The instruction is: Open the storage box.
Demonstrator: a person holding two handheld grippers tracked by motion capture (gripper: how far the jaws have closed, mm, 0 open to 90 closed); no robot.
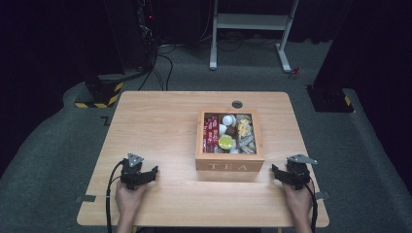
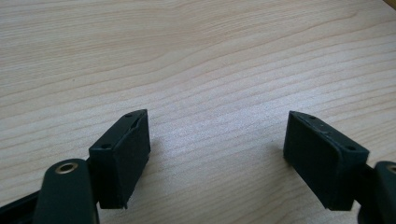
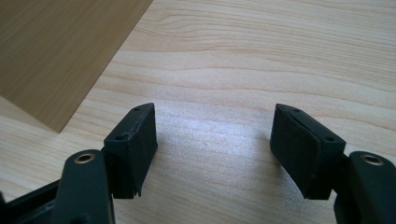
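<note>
Here both grippers [image 1: 154,171] [image 1: 273,169] sit open and empty; we risk nudging the tea box [image 1: 230,166] sideways if one jaw clips its wall.

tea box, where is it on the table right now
In the high view the wooden tea box sits right of the table's middle, just in front of the round cable hole. It lies between the left gripper and the right gripper, nearer the right.

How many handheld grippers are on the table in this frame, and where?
2. The left black two-jaw gripper rests near the front left of the light wooden table; the right black two-jaw gripper sits at the front right, beside the wooden TEA box. Both are open and empty.
</note>
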